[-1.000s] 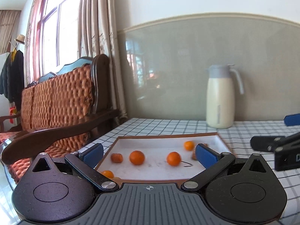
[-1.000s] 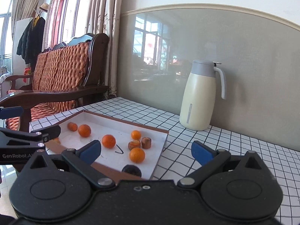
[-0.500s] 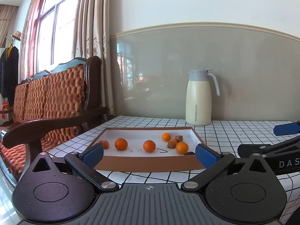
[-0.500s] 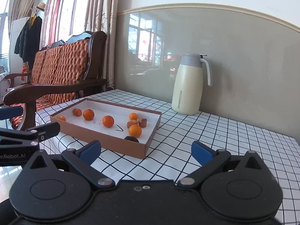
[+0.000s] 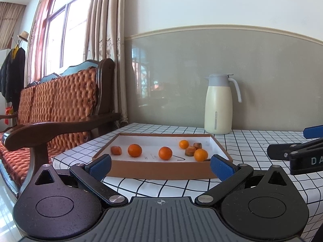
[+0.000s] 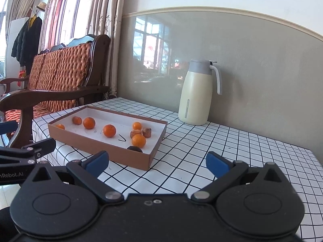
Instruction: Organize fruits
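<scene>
A shallow cardboard box (image 6: 101, 141), brown outside and white inside, lies on the bench (image 6: 222, 151), which wears a white cloth with a black grid. The box is rectangular; in the right wrist view its long axis runs from near left to far right, roughly along the wall, one short end facing the wooden armchair (image 6: 60, 76) and the other facing the cream thermos jug (image 6: 196, 94) that stands upright by the wall, well apart from the box. Inside the box lie small oranges: one (image 6: 89, 122) toward the chair end, one (image 6: 109, 130) near the middle, one (image 6: 137, 125) farther back, one (image 6: 138, 140) toward the near wall, and a smaller one (image 6: 60, 126) in the near corner at the chair end. Two brown cylindrical fruits (image 6: 146, 132) sit touching between the two oranges at the jug end, their axes pointing different ways, and another brownish-orange piece (image 6: 77, 120) lies just beside the orange at the chair end. A dark round fruit (image 6: 134, 148) rests against the near wall. The left gripper (image 5: 160, 164) hovers in front of the box's long side, its blue-padded fingers (image 5: 100, 165) spread wide and holding nothing. The right gripper (image 6: 156, 162) sits near the box's jug-end corner, likewise spread apart and empty.
</scene>
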`<state>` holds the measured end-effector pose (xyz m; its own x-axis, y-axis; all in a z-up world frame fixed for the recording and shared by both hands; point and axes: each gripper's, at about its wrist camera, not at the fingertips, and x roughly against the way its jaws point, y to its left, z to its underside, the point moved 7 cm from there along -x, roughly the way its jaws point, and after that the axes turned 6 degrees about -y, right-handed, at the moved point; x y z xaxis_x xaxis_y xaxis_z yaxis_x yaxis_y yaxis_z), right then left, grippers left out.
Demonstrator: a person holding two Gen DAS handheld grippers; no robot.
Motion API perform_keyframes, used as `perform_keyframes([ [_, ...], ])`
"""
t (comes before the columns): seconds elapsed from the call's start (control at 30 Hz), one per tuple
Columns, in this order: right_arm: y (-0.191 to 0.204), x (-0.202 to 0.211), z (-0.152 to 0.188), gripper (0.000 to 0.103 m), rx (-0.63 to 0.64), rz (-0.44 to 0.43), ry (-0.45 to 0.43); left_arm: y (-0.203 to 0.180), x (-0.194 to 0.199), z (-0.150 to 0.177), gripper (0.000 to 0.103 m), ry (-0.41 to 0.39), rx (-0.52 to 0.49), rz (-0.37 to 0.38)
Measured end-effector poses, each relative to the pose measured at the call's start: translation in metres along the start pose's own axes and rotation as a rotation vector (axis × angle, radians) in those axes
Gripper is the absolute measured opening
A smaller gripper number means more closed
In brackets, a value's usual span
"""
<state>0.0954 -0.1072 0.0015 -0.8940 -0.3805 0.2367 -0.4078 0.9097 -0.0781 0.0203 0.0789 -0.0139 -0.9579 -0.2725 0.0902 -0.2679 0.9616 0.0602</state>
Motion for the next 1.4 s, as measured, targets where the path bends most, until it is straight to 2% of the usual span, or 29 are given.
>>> perform_keyframes([
  [0.33, -0.0012, 0.0039, -0.0026, 0.097, -0.005, 0.001, -0.023, 0.0038, 0.0002, 0.001, 0.103, -0.011, 0.018, -0.007],
  [1.4, -0.0043, 0.0031, -0.0014, 0.097, -0.009, 0.007, -0.018, 0.0055, -0.0021, 0.0018, 0.103, -0.009, 0.04, -0.002],
])
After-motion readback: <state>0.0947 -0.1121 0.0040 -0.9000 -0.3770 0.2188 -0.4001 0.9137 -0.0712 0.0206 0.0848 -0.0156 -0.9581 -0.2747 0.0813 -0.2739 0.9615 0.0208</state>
